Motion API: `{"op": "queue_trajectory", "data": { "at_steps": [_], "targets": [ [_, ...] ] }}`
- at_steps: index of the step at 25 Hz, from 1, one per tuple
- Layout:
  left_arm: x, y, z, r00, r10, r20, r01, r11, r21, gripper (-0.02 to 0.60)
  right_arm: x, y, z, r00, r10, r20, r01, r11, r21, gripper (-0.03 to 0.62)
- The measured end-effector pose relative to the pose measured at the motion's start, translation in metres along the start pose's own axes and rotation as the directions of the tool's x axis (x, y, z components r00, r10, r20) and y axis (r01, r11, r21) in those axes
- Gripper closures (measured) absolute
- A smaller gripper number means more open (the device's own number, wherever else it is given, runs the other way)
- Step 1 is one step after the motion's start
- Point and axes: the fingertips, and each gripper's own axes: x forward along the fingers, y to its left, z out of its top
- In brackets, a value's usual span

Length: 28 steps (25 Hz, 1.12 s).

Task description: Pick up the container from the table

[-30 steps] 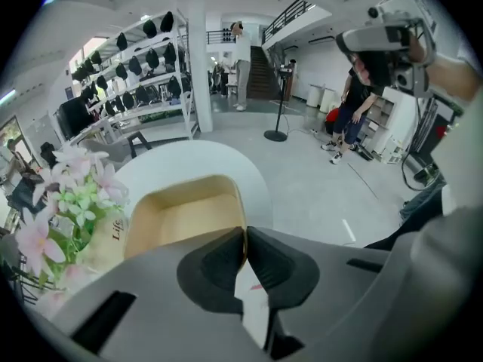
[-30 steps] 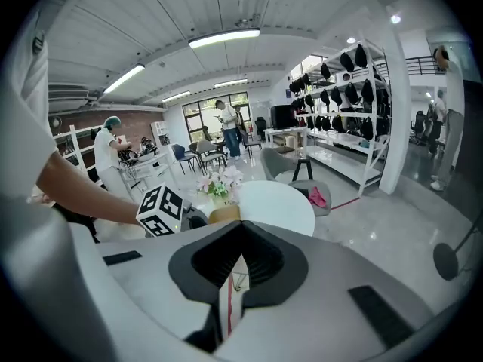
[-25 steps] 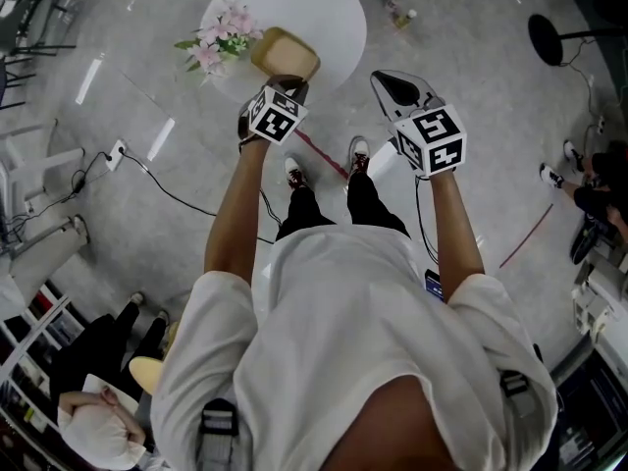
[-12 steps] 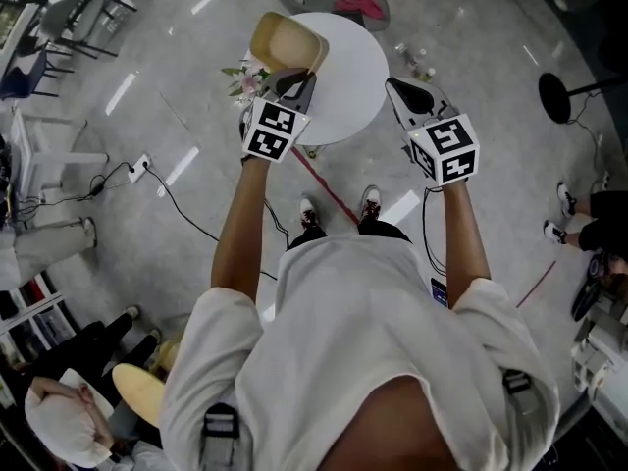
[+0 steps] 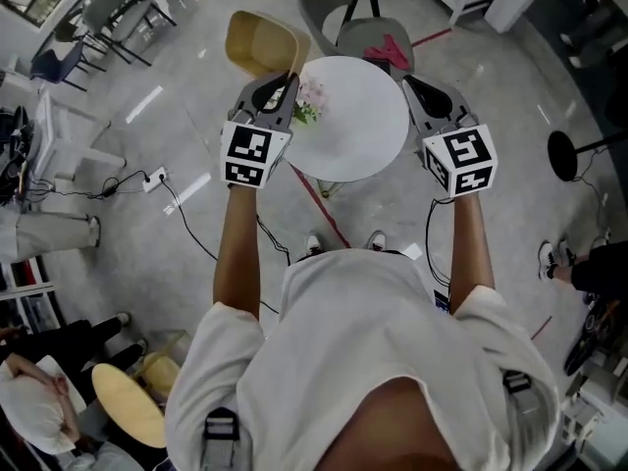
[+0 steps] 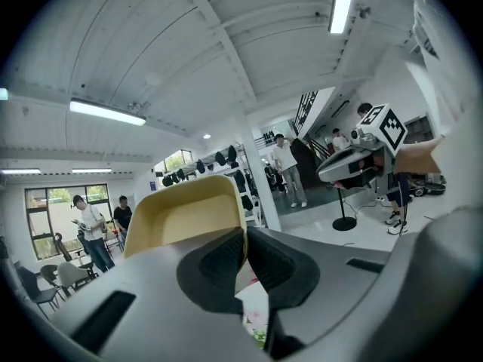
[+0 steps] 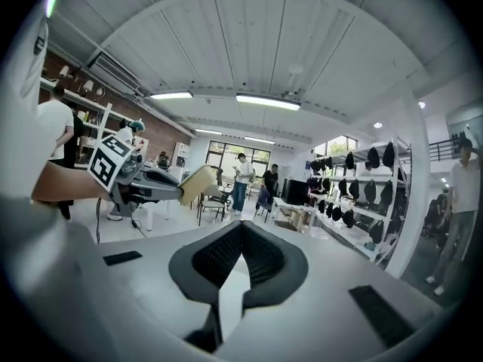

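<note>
The round white table (image 5: 358,135) lies below, between the two grippers. The tan container (image 5: 257,42) is already off it, held in the air beyond the table's far-left edge. The main risk, as I judge it, is a slip. The left gripper (image 5: 275,81) pinches only one thin wall at the container's near side, so the whole body hangs out past the jaws. A quick swing or tilt could lever it loose and drop it onto the floor or onto the flowers (image 5: 312,98) at the table's left edge. In the left gripper view the jaws are nearly together, with that wall clamped between the pads. The right gripper (image 5: 417,86), over the table's right edge, has its jaws pressed together with nothing between them.
</note>
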Motion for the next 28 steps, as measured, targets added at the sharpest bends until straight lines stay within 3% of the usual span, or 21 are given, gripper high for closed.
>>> {"op": "queue_trajectory", "data": {
  "at_steps": [6, 13, 28],
  "targets": [
    [-0.022, 0.019, 0.051, 0.994, 0.064, 0.092, -0.069, 0.996, 0.053, 0.552, 0.002, -0.001, 0.041, 0.998, -0.018, 0.067, 0.022, 0.998, -0.057, 0.58],
    [-0.037, 0.021, 0.085, 0.983, 0.074, 0.166, -0.094, 0.989, 0.114, 0.552, -0.005, 0.003, 0.074, 0.992, -0.023, 0.121, 0.035, 0.995, -0.095, 0.582],
    [-0.037, 0.01, 0.095, 0.981, 0.077, 0.178, -0.1, 0.987, 0.122, 0.552, -0.01, -0.004, 0.076, 0.992, -0.029, 0.122, 0.043, 0.993, -0.113, 0.582]
  ]
}}
